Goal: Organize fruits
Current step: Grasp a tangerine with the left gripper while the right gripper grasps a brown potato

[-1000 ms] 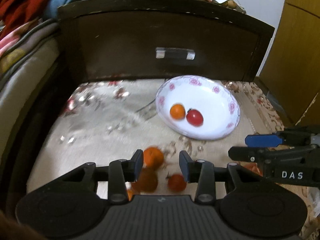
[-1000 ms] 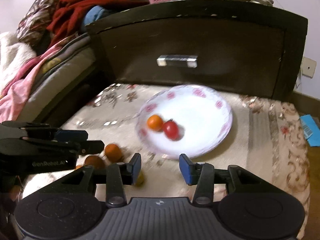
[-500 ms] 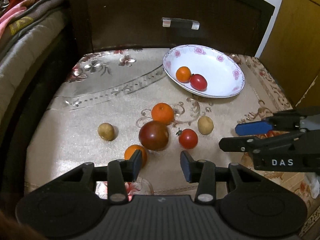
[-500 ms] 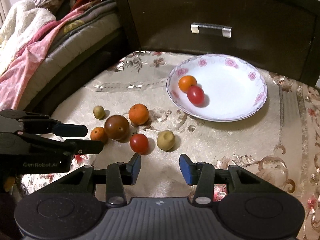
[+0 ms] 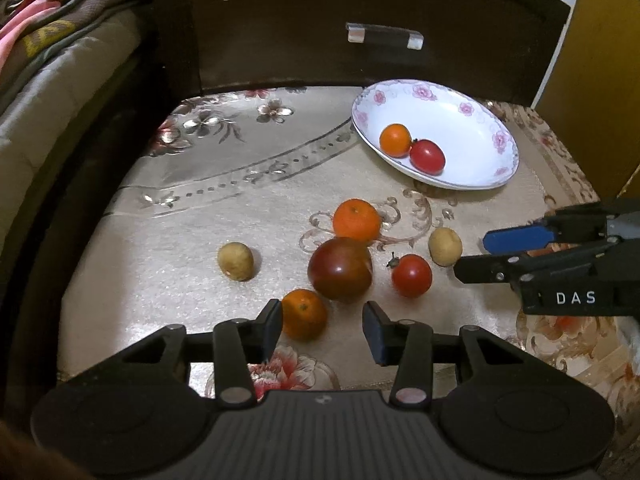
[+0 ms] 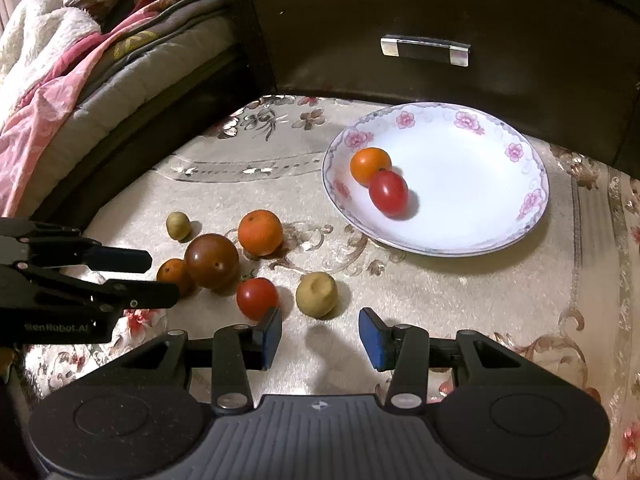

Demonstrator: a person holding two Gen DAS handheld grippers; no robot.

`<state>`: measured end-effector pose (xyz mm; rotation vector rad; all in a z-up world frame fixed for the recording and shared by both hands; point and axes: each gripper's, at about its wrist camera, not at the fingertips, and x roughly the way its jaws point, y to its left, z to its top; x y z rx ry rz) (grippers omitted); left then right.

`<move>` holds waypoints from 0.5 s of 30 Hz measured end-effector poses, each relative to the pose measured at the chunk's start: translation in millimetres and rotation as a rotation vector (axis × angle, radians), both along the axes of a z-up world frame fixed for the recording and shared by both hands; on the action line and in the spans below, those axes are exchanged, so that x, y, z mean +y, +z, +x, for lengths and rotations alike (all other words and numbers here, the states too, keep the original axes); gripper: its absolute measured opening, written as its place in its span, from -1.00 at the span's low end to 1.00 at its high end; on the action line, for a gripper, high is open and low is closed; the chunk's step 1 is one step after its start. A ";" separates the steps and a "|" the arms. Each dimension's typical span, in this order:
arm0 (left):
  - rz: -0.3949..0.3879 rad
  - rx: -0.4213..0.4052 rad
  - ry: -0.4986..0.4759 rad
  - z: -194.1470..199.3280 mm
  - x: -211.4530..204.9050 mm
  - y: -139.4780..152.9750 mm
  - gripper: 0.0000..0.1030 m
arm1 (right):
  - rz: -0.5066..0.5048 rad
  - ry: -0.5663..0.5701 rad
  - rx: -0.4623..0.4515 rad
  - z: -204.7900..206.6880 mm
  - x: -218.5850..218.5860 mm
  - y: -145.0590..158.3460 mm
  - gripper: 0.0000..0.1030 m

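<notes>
Cream embroidered cloth (image 5: 168,264) now lies nearer: the left gripper (image 5: 322,330) and right gripper (image 6: 319,334), jaws wide and empty, have been lowered toward loose fruit; the floral plate (image 6: 532,200) holds two.

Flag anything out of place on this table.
Six fruits lie loose on the tablecloth instead of in the plate: a dark tomato, two oranges, a red tomato and two tan fruits. Nothing looks spilled or damaged.
</notes>
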<state>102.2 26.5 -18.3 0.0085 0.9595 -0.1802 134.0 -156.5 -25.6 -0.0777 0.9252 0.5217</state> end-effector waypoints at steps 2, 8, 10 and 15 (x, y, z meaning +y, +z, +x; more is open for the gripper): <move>0.023 -0.001 -0.011 2.1 -2.6 -3.4 -0.01 | 0.003 0.004 0.002 1.8 0.8 -1.1 -0.26; 0.056 -0.003 -0.010 6.0 -2.9 -8.0 0.03 | -0.030 0.019 -0.015 3.0 5.3 -6.7 -0.24; 0.058 -0.002 -0.007 7.1 -2.0 -8.4 0.04 | -0.025 0.020 -0.007 5.1 6.4 -9.5 -0.24; 0.045 0.004 0.004 9.5 1.2 -8.8 0.04 | -0.028 0.033 -0.018 8.9 11.8 -12.9 -0.24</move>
